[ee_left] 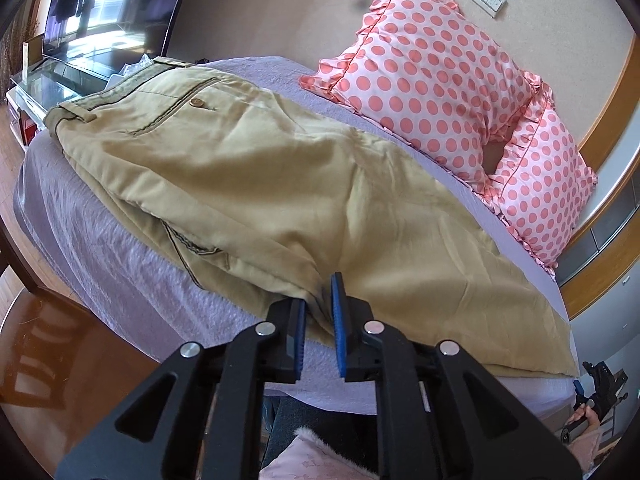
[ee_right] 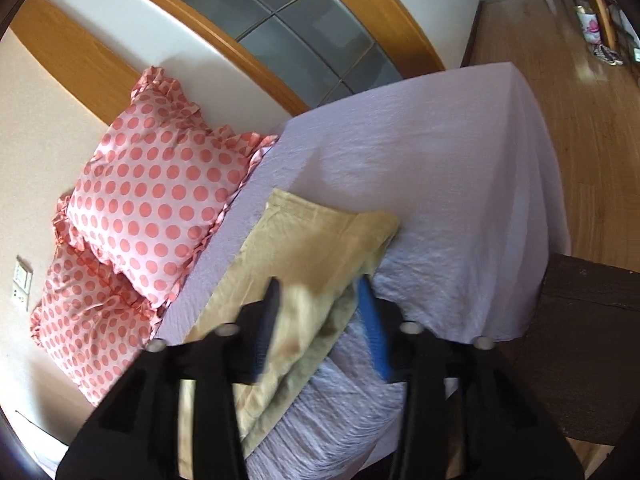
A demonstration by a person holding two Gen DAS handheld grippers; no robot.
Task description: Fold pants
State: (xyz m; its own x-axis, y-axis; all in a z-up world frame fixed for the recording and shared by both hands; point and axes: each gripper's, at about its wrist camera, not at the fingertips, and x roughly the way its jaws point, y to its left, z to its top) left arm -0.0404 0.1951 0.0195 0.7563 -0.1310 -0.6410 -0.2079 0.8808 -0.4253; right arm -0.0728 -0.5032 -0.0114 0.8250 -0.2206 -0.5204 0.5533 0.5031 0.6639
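Observation:
Khaki pants (ee_left: 248,168) lie along a lilac-covered bed (ee_left: 100,248), folded lengthwise, waistband and button pocket at the far left, legs running right. My left gripper (ee_left: 320,300) sits at the near edge of the pants with a fold of the cloth between its narrowly parted blue pads. In the right wrist view the leg ends (ee_right: 316,240) lie near the bed edge. My right gripper (ee_right: 320,292) is open around the near leg edge; its fingers are blurred. The right gripper also shows small in the left wrist view (ee_left: 596,384).
Two pink polka-dot pillows (ee_left: 432,80) (ee_right: 148,200) lean on the wall behind the pants. A dark TV and glass stand (ee_left: 80,40) are at the far left. A wooden-framed glass door (ee_right: 288,32), wood floor (ee_right: 580,120) and a dark furniture corner (ee_right: 592,340) are at the right.

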